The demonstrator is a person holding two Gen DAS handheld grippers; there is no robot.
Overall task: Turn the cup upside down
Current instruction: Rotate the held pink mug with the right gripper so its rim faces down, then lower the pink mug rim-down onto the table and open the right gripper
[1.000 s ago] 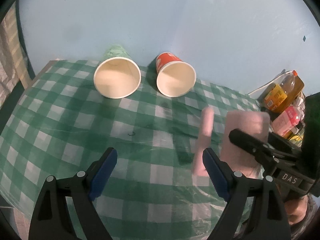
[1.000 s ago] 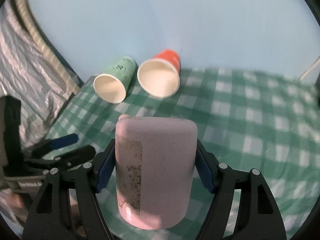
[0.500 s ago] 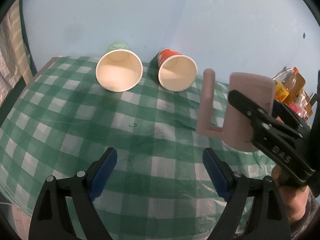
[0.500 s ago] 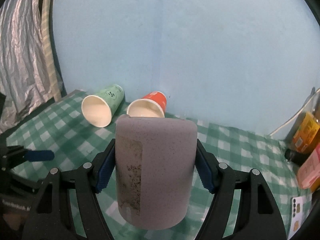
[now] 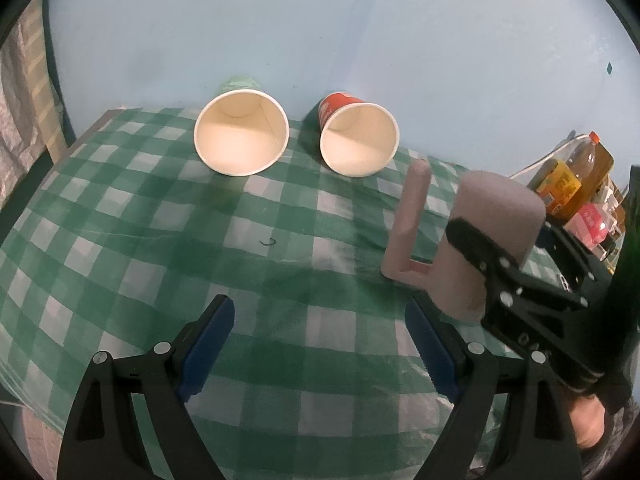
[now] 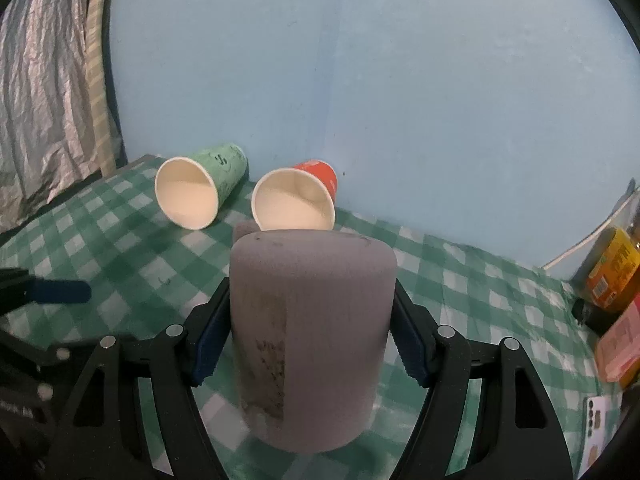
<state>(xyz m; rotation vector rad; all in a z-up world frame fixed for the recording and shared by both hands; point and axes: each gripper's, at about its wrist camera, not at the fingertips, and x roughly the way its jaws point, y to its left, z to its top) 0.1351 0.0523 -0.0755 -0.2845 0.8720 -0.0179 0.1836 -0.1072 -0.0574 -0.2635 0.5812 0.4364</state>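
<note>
Right gripper [image 6: 310, 346] clamps the inverted pink mug [image 6: 310, 344] above the checked cloth [image 5: 160, 240]; left gripper [image 5: 320, 344] gapes, empty.

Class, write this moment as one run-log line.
right gripper: shut on pink mug, held above tablecloth | left gripper: open, empty | two paper cups: lying on sides

Right tool [image 6: 310, 344] clamped on a load; left tool [image 5: 320, 348] spread wide.

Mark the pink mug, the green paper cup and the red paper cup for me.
pink mug [image 6: 312, 320]: right wrist view, side wall.
green paper cup [image 5: 241, 138]: left wrist view, inside of open mouth.
red paper cup [image 5: 359, 140]: left wrist view, inside of open mouth.
</note>
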